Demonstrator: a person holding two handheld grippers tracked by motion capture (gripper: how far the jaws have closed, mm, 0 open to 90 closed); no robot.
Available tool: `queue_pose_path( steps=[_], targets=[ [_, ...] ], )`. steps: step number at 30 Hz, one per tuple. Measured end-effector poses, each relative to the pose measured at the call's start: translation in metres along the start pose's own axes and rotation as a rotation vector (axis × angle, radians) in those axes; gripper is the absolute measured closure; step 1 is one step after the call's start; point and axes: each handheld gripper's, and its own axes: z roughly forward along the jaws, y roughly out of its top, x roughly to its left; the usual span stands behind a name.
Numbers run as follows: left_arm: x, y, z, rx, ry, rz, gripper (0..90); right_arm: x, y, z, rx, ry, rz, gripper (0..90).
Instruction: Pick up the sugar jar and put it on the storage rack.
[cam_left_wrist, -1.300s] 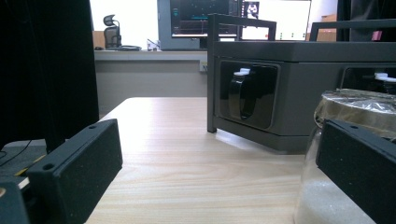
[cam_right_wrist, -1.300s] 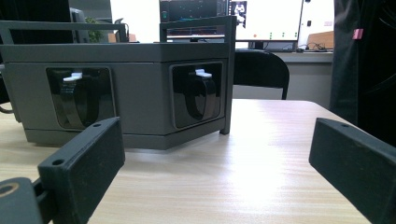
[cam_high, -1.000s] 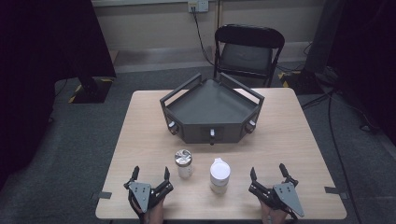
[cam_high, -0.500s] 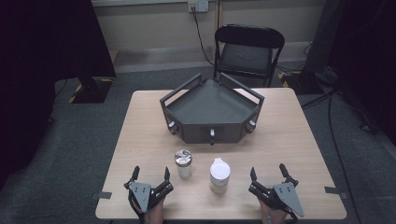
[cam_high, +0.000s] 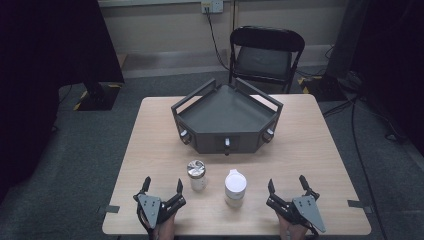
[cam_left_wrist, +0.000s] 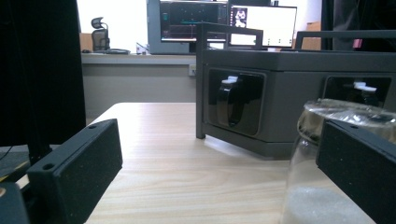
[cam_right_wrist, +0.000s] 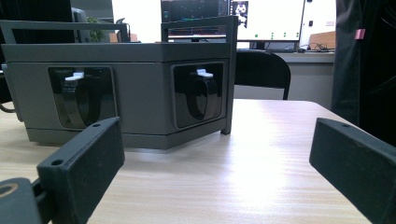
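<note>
A dark grey angular tray-like fixture (cam_high: 227, 117) with knobs on its front faces stands mid-table. In front of it sit a small clear jar with a crinkled foil top (cam_high: 196, 174) and a white lidded container (cam_high: 235, 187). My left gripper (cam_high: 163, 188) rests open at the near left edge, just left of the jar. In the left gripper view the jar (cam_left_wrist: 322, 154) is partly behind the right jaw, the fixture (cam_left_wrist: 289, 93) beyond. My right gripper (cam_high: 287, 186) rests open at the near right, right of the white container, facing the fixture (cam_right_wrist: 121, 88).
The wooden table (cam_high: 320, 150) has bare surface on both sides of the fixture. A black folding chair (cam_high: 265, 55) stands behind the far edge. Black curtains hang at left and right. Cables run across the floor at right.
</note>
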Motion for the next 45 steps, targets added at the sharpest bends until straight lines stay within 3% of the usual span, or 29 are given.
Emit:
queue_pose_path(
  steps=[11,26,38,45],
  targets=[
    [0.004,0.013,-0.008,-0.024,-0.031,-0.019,0.0,0.000,0.000,0.000,0.000,0.000,0.000,2.0],
    [0.000,0.021,0.005,0.006,-0.115,-0.049,0.0,0.000,0.000,0.000,0.000,0.000,0.000,2.0],
    [-0.004,0.024,0.022,0.037,-0.196,-0.029,0.3,0.000,0.000,0.000,0.000,-0.001,0.000,2.0],
    [-0.005,0.024,0.032,0.059,-0.240,-0.026,5.2,0.001,0.000,0.000,0.000,-0.007,0.000,2.0]
  ],
)
